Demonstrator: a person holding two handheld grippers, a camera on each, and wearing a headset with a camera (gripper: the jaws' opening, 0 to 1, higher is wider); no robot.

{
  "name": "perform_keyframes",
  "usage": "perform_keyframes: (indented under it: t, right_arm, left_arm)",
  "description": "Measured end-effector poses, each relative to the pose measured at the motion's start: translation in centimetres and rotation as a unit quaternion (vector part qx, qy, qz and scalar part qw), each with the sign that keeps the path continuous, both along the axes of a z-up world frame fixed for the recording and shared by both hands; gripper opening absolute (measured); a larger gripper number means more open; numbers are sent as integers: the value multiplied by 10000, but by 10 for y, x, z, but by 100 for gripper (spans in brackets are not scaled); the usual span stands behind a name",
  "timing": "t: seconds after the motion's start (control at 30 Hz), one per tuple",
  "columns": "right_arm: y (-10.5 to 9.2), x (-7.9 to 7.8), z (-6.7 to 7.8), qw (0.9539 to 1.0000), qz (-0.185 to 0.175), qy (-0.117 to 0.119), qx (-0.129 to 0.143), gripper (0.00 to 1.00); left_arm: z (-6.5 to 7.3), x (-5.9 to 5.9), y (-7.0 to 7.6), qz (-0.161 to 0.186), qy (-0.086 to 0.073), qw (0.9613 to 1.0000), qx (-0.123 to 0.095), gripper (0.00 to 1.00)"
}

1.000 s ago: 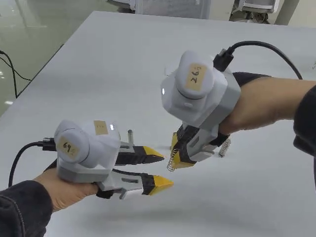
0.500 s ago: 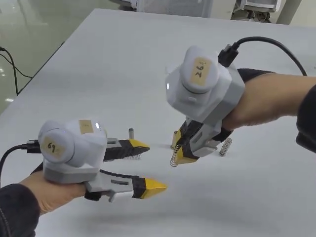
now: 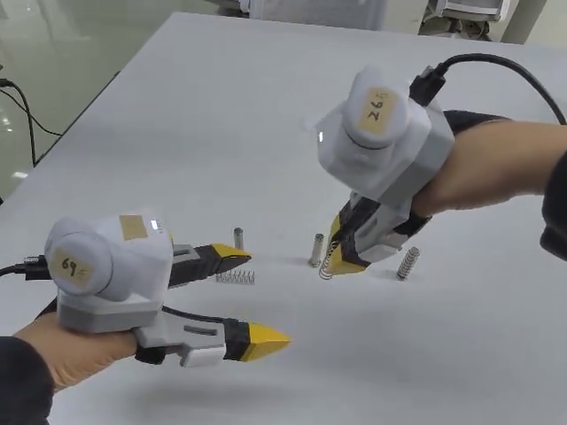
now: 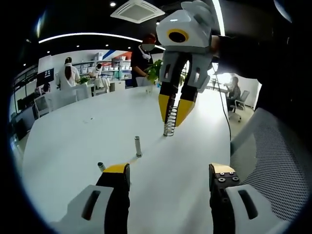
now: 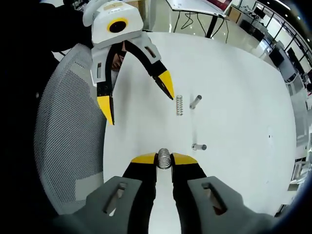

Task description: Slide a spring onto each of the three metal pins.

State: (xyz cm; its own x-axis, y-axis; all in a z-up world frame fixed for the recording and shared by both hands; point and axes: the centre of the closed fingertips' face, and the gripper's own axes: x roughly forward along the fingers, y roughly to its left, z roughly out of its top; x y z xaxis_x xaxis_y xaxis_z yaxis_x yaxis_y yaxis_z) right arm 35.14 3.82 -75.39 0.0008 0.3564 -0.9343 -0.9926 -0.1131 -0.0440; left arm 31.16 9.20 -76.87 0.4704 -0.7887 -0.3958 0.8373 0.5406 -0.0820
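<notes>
Two grippers hang over the white counter [image 3: 221, 106]. We see the right gripper [image 3: 342, 259] with its jaws pinched tight on the held spring [image 3: 329, 264]. The coil's lower end hangs just at 3 o'clock of the middle pin [image 3: 317, 250]; whether they touch we cannot tell. The left gripper [image 3: 251, 297] sits at 8 o'clock of the right gripper, its jaws spread wide, gripping nothing. A loose spring [image 3: 235, 277] lies flat at 6 o'clock of the left pin [image 3: 238, 237], near one jaw tip. A standing spring [image 3: 407, 263] is upright at 3 o'clock of the right gripper; whether a pin is inside it we cannot tell.
</notes>
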Motion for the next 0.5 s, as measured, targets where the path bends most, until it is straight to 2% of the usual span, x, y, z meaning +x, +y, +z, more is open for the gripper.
perform_keyframes:
  t: [0.23, 0.5]
  right_arm:
    - [-7, 21, 4, 9998, -209, -68, -10, 13]
    - [-8, 41, -2, 9995, -321, -66, -39, 13]
  left_arm:
    - [-1, -1, 10, 168, 33, 9999, -7, 65]
    - [-4, -6, 12, 252, 85, 9996, -11, 65]
